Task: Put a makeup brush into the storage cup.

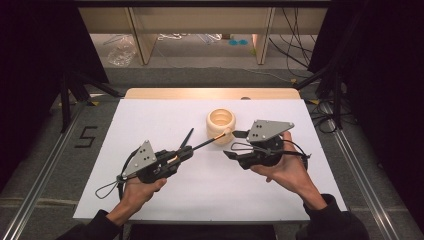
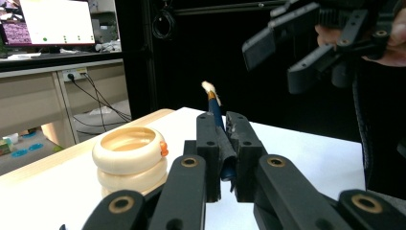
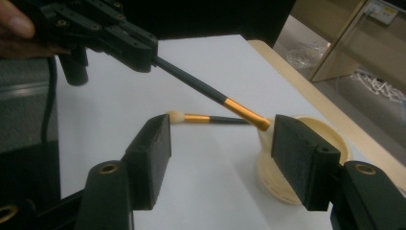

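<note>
the left claw [image 1: 186,148] is pinched tight on the dark handle of a small makeup brush [image 1: 210,141], holding it slanted up across the white surface [image 1: 165,117] so its pale bristle tip points toward the cream-coloured ringed holder [image 1: 220,124] standing upright near the far middle of the surface. in the left claw view the brush [image 2: 216,115] rises between the two black jaws, tip up and free in the air, with the holder [image 2: 130,160] off to one side and clearly apart from it. the right claw [image 1: 238,141] stands spread, nothing pinched; in the right claw view the gold band and tip of the brush [image 3: 242,113] lie between its jaws without either pad pressing on it, just in front of the holder [image 3: 301,167]. judged from this, the pick-up is done and the brush is carried near the holder, but it is not yet inside. what seems left is for the right claw to take or steady the tip end, then to stand the brush in the holder's opening and let go.
</note>
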`<action>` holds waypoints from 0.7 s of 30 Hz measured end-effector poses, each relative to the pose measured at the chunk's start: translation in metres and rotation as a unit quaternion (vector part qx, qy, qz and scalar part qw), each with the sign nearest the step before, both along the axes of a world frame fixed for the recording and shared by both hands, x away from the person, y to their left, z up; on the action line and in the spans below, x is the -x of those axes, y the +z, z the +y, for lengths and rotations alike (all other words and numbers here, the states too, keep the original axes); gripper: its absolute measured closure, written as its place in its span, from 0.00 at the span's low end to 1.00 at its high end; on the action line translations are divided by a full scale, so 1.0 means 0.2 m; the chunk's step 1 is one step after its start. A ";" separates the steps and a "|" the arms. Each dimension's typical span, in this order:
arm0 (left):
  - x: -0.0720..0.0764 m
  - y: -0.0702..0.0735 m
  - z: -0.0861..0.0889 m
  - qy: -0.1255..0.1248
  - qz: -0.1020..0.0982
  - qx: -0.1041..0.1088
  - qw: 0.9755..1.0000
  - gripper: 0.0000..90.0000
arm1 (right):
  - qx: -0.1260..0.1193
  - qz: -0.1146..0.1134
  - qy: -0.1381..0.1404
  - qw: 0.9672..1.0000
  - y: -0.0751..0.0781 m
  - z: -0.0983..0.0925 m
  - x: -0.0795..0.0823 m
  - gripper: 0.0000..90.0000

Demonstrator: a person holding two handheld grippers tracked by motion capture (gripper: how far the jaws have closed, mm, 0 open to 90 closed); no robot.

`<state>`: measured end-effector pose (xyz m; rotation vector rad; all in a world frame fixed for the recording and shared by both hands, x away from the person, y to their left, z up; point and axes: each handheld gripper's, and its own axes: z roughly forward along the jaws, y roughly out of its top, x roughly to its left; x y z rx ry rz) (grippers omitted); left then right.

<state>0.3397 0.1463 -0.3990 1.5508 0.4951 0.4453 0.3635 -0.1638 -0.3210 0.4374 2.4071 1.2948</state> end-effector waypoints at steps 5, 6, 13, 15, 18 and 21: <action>0.00 0.01 0.01 0.005 -0.007 0.004 1.000 0.94 | -0.018 0.040 -0.002 0.999 -0.06 0.00 -0.01 0.44; 0.00 0.01 0.01 0.007 -0.008 0.004 1.000 0.94 | -0.021 0.045 -0.004 0.999 -0.07 0.00 -0.02 0.43; 0.01 0.01 0.01 0.011 -0.015 0.011 1.000 0.94 | -0.055 0.080 -0.005 0.995 -0.13 0.01 -0.04 0.39; 0.01 0.01 0.01 0.008 -0.024 0.013 1.000 0.94 | -0.059 0.088 -0.006 0.994 -0.16 0.02 -0.05 0.37; 0.02 0.02 0.01 0.008 -0.021 0.022 1.000 0.94 | -0.072 0.102 -0.005 0.992 -0.17 0.02 -0.06 0.37; 0.02 0.02 0.00 0.004 -0.024 0.021 0.999 0.94 | -0.093 0.110 0.001 0.990 -0.18 0.02 -0.07 0.37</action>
